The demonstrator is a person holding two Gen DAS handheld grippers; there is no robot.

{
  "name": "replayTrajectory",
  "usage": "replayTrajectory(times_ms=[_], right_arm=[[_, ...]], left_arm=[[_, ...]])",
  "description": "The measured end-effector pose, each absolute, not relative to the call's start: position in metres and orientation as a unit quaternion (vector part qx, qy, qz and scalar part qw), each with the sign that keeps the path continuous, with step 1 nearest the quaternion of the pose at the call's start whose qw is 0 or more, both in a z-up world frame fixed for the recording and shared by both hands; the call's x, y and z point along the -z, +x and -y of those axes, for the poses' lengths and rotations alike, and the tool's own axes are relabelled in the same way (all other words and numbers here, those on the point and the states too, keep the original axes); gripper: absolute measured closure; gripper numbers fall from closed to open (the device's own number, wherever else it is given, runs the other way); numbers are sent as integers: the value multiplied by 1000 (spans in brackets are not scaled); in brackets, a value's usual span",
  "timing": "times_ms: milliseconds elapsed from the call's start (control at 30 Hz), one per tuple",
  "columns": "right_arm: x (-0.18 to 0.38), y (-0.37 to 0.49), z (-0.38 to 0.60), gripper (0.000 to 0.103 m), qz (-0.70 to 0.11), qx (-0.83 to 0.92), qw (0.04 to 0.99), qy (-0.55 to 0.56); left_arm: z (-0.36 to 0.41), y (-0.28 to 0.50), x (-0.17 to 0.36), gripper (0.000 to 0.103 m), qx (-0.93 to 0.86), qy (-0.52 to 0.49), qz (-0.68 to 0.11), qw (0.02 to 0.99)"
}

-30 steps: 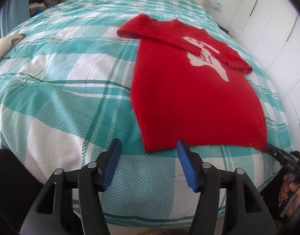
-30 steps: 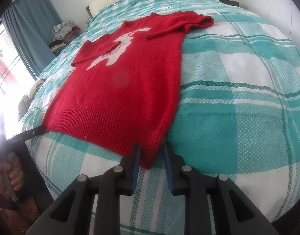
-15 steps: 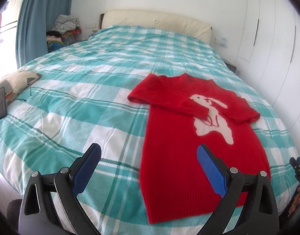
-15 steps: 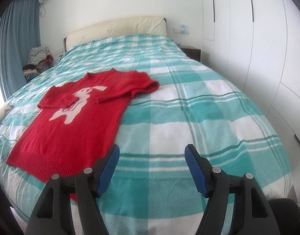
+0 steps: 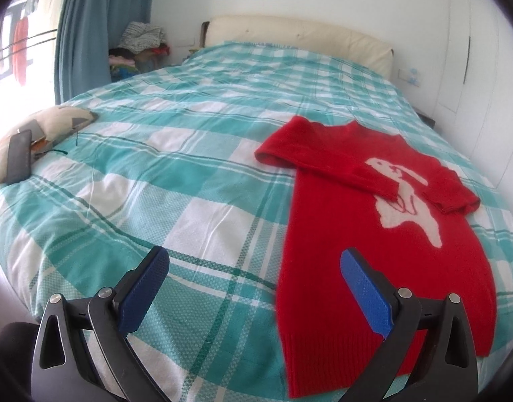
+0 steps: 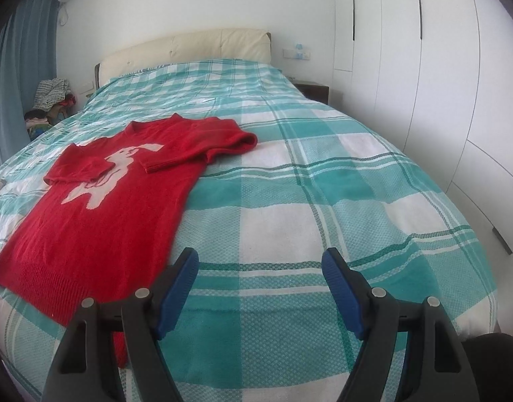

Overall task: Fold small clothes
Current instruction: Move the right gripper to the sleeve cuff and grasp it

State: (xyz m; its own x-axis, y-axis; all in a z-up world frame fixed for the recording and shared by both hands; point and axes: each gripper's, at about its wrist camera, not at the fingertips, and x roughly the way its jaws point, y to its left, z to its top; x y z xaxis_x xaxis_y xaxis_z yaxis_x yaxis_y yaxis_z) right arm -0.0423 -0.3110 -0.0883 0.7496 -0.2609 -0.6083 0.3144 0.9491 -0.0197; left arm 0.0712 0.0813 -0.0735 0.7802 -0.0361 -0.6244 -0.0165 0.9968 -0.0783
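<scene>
A red knitted sweater [image 5: 373, 234] with a white animal figure lies flat on the checked bed [image 5: 155, 167], both sleeves folded across its chest. My left gripper [image 5: 254, 261] hovers over the sweater's lower left edge. Its jaws are opening wide, and its blue pads [image 5: 363, 288] press on nothing. In the right wrist view the sweater [image 6: 105, 221] lies to the left. My right gripper [image 6: 259, 258] stands open above the bedspread [image 6: 323, 201] beside the hem's right corner, with nothing between its fingers.
A cushion [image 5: 55, 124] with a dark phone [image 5: 20, 157] on it lies at the bed's left edge. A clothes pile [image 5: 139, 43] and a blue curtain [image 5: 99, 26] stand beyond. White wardrobes [image 6: 440, 83] and a nightstand [image 6: 311, 88] line the right side.
My right gripper let go of the sweater's hem corner and opened. The left jaws spread wider. Both grippers rose and tipped up, so the headboard is in view.
</scene>
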Motion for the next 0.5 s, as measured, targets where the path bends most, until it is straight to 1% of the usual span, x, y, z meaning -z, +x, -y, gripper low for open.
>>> replayTrajectory(times_ms=[233,333,500], right_arm=[[91,-42,310,28,-322,154,933,43],[91,-42,311,28,-321,154,933,46],[89,-43,311,28,-323,150,933,46]], left_arm=[[-63,69,74,1,28,11,-335,942],[-64,67,73,1,52,0,-334,941],[-73,70,72,1,36,-16,-338,940]])
